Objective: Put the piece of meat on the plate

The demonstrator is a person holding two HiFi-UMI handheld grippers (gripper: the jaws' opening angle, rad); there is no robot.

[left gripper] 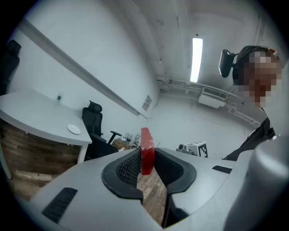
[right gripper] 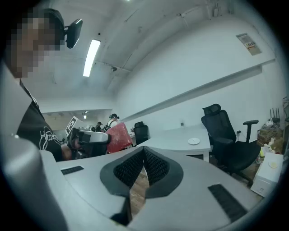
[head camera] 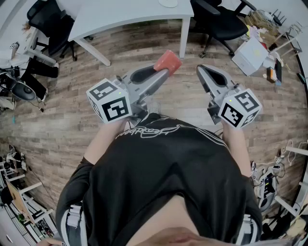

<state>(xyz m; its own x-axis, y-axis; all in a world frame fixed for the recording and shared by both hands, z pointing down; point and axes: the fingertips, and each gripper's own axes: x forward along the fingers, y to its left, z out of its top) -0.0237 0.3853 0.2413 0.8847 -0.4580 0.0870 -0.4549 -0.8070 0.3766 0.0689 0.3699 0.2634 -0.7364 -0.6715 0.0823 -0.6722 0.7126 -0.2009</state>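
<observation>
The piece of meat [head camera: 167, 61] is a flat red slab standing on edge between the jaws of my left gripper [head camera: 161, 73], which is shut on it. In the left gripper view the meat [left gripper: 146, 151] sticks up above the pads. My right gripper [head camera: 202, 71] is held level beside it, a little to the right, shut with nothing in it; its pads [right gripper: 151, 164] meet. From the right gripper view I see the left gripper [right gripper: 92, 137] with the meat [right gripper: 118, 136]. A small white plate [right gripper: 193, 141] lies on the white table [head camera: 130, 14] ahead, far from both grippers.
Both grippers hover over wooden floor [head camera: 62, 120] in front of the person's black shirt. Black office chairs [head camera: 219, 19] stand by the table's right end and at the far left [head camera: 48, 19]. Boxes and clutter [head camera: 260, 53] lie at the right; cables and gear line the left edge.
</observation>
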